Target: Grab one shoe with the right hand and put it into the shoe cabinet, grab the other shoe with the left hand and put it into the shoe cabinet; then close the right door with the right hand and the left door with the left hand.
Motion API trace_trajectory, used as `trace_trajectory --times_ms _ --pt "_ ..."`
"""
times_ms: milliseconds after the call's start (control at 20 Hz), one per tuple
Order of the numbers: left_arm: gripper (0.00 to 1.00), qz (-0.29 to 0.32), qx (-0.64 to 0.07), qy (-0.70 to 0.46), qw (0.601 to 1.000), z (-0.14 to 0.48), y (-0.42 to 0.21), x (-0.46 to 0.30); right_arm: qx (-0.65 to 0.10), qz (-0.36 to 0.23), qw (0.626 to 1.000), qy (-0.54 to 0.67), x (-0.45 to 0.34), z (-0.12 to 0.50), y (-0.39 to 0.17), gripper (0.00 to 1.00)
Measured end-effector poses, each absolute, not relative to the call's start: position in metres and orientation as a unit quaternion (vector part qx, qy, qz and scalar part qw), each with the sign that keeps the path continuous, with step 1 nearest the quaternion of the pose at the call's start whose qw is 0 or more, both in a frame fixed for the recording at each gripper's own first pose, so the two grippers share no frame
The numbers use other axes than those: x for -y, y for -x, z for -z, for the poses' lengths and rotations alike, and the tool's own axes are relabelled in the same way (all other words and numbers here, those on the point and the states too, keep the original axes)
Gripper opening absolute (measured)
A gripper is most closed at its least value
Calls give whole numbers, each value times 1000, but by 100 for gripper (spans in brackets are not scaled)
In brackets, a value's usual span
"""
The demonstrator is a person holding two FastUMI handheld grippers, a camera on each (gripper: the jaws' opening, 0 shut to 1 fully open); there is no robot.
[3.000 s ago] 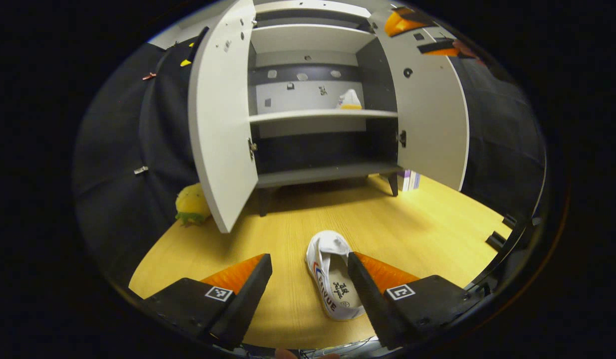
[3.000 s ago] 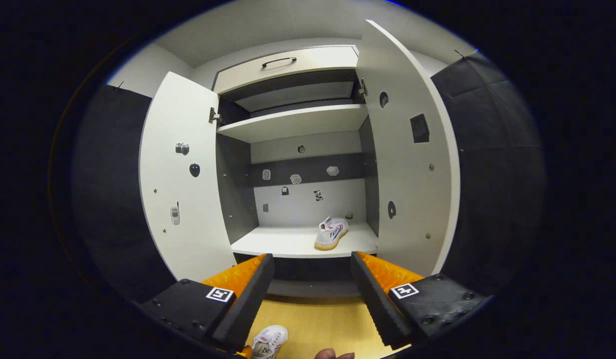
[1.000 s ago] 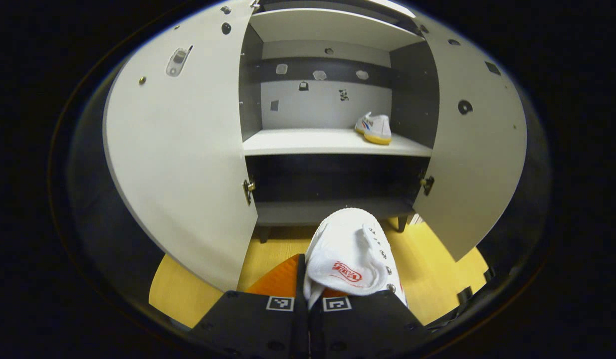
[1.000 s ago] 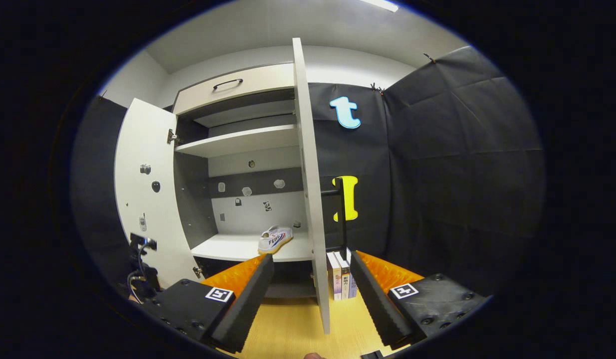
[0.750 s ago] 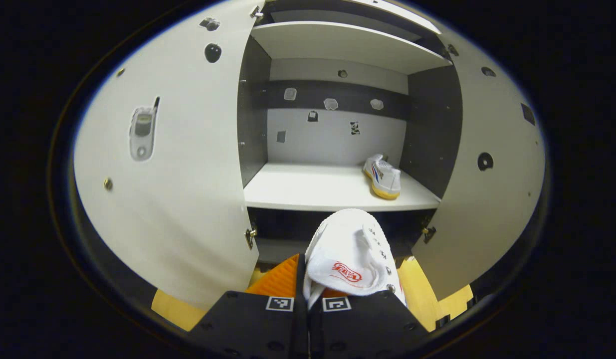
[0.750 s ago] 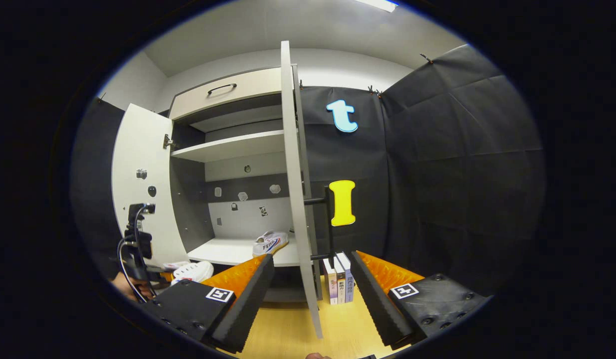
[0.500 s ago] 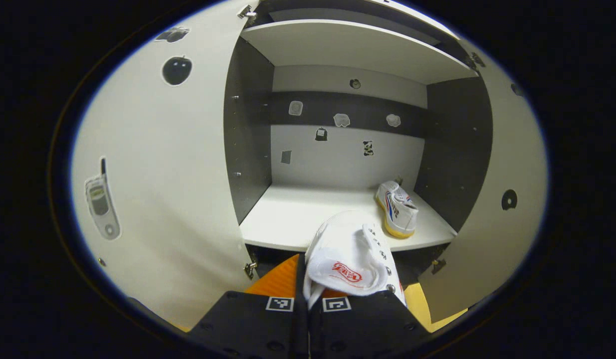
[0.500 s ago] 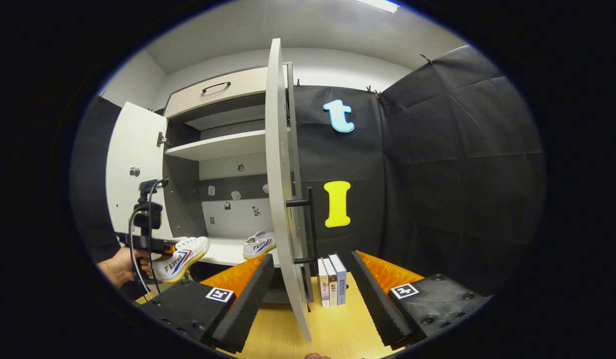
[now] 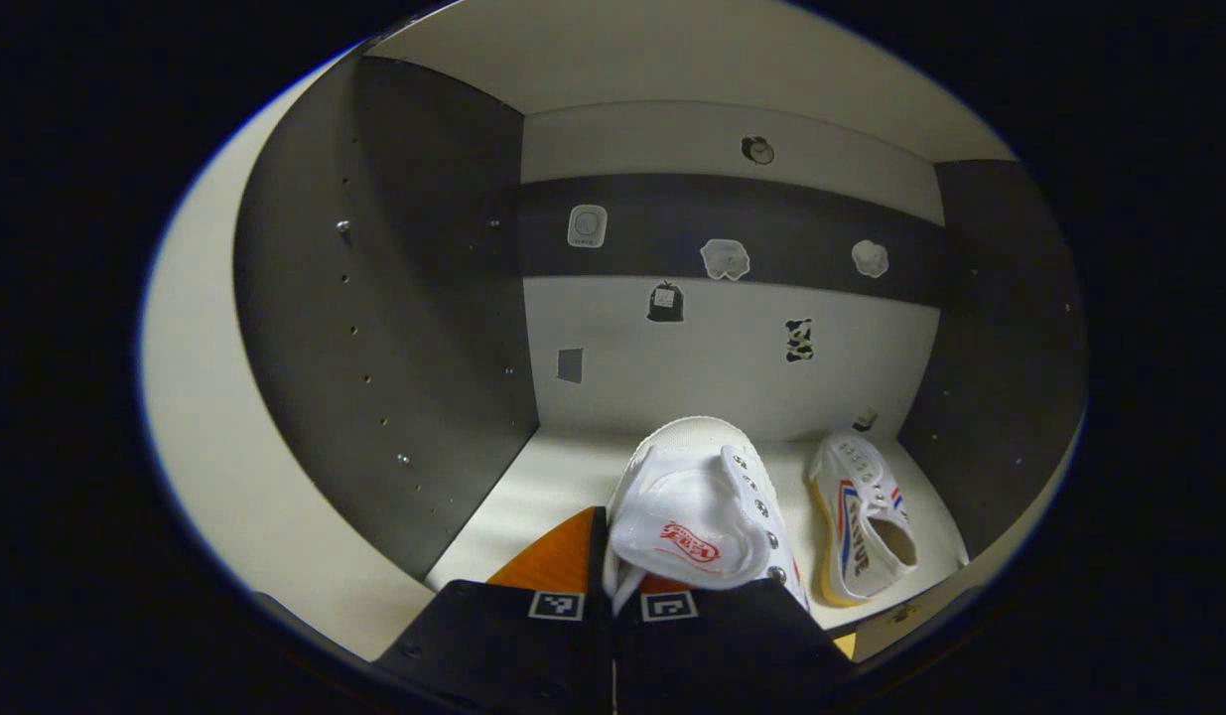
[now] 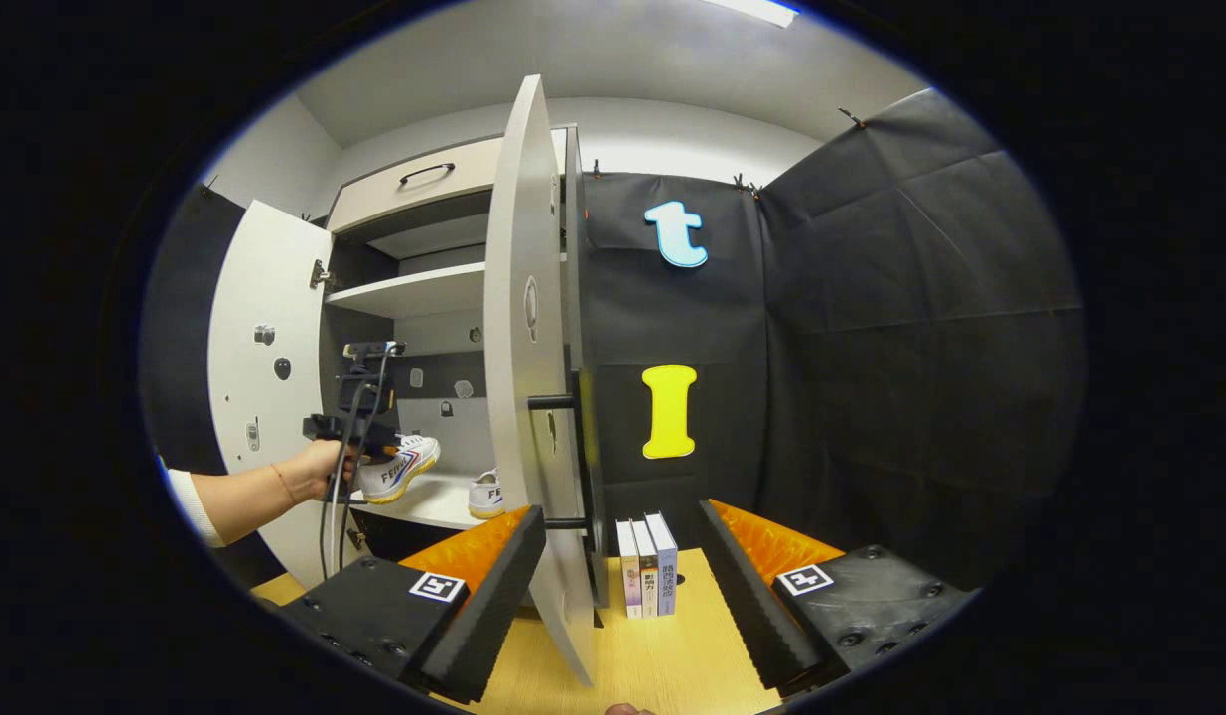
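My left gripper (image 9: 605, 556) is shut on a white shoe (image 9: 697, 501), which it holds just above the cabinet's pale middle shelf (image 9: 548, 477), inside the cabinet. The other white shoe (image 9: 861, 516), with red and blue stripes, lies on that shelf at the right, near the dark side wall. In the right gripper view a hand holds the left gripper (image 10: 366, 449) with its shoe (image 10: 399, 467) over the shelf. The shelved shoe (image 10: 486, 494) peeks out from behind the right door (image 10: 518, 348). My right gripper (image 10: 622, 536) is open and holds nothing, low in front of that door's edge.
The right door's dark bar handle (image 10: 553, 402) faces outward. The left door (image 10: 250, 397) stands wide open. Three books (image 10: 645, 566) stand on the wooden floor (image 10: 662, 655) beside the cabinet. A drawer (image 10: 424, 189) tops the cabinet.
My left gripper took hold of the shoe on the floor, lifted it and carried it forward into the cabinet over the middle shelf. My right gripper drifted right, still open, outside the right door.
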State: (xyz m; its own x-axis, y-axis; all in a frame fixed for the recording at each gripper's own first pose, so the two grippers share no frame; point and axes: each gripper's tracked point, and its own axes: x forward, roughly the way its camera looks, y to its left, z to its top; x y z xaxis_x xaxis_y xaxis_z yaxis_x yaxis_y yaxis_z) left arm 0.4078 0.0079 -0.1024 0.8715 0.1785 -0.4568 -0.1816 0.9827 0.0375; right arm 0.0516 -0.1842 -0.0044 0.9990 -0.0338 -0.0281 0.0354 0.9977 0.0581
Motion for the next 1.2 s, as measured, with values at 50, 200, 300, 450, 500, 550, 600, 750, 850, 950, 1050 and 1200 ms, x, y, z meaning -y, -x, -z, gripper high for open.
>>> trace_trajectory --times_ms 50,200,300,450,500,550,600,750,850,950,1050,1200 --pt "6 -99 -240 -5 966 108 -419 -9 -15 18 999 -31 188 6 -52 98" --pt "6 -107 -260 -23 959 126 -449 -8 -19 22 999 -32 196 10 -54 98" --pt "6 -115 -268 -39 956 134 -465 -8 -22 21 999 -35 198 13 -54 98" --pt "6 -117 -285 -49 950 150 -481 -7 -24 15 999 -43 195 17 -53 98" --pt "6 -117 -291 -54 948 156 -483 -7 -25 13 999 -45 194 19 -53 98" --pt "6 -117 -298 -56 946 162 -485 -8 -27 13 999 -45 195 20 -52 98" --pt "7 -118 -306 -53 943 169 -485 -7 -29 14 998 -46 195 22 -51 98" --pt "7 -120 -307 -48 943 173 -487 -6 -36 18 998 -58 198 29 -47 98" --pt "10 -119 -309 -60 942 172 -487 -6 -38 25 997 -66 205 31 -45 98" --pt "16 -120 -310 -76 940 169 -484 -4 -37 31 996 -75 209 30 -42 98" --pt "17 -120 -308 -90 940 165 -477 -2 -33 39 996 -80 214 27 -39 98" --pt "41 -119 -300 -87 943 161 -468 -1 -27 44 995 -80 217 25 -33 98"
